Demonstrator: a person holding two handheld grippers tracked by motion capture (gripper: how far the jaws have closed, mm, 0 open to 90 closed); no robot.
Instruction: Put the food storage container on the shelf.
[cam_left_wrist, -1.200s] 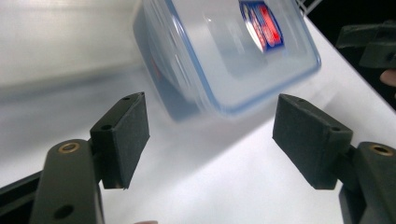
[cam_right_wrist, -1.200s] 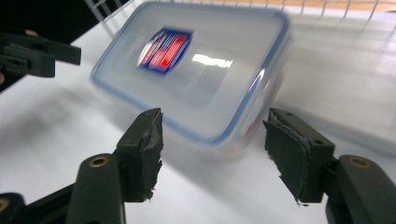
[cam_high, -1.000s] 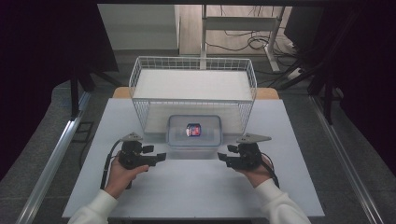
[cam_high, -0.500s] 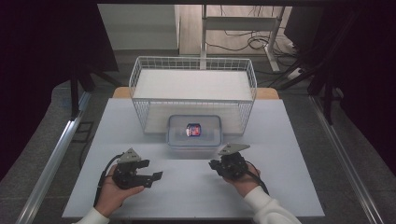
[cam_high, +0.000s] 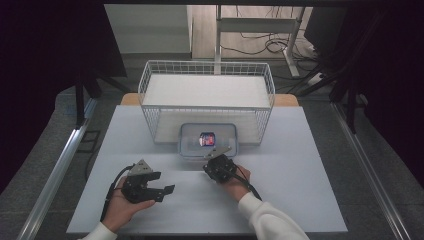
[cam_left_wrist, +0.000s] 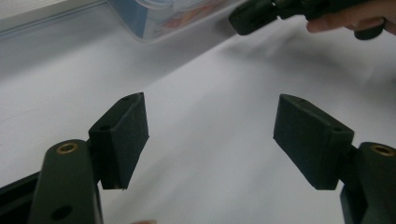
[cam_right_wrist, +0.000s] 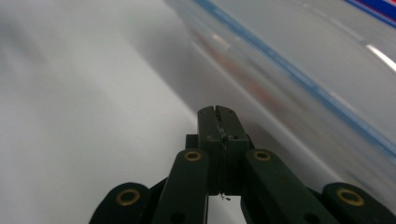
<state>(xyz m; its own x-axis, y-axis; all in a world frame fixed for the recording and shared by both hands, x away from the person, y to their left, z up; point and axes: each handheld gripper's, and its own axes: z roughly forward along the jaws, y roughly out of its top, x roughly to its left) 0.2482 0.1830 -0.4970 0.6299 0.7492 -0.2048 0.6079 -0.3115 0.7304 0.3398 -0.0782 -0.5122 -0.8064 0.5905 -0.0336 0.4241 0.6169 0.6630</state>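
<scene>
Container (cam_high: 208, 140), clear, lidded, mid-surface against wire basket (cam_high: 207, 100); right claw (cam_high: 216, 153) just clenched empty, tip at its near rim, seemingly to nudge; left claw (cam_high: 167, 189) released, idle near front edge

In the right gripper view the clear plastic box (cam_right_wrist: 299, 70) is blurred and cut off by the top and right edges, so its contents cannot be made out. The left gripper view catches just a near corner of that box (cam_left_wrist: 154, 21) at the top edge, and the right gripper (cam_left_wrist: 247, 16) is cropped there too. From the high view the small red and dark item (cam_high: 207, 138) inside the box is too small to identify, and the white wire basket (cam_high: 150, 90) hides the box's far side.
</scene>
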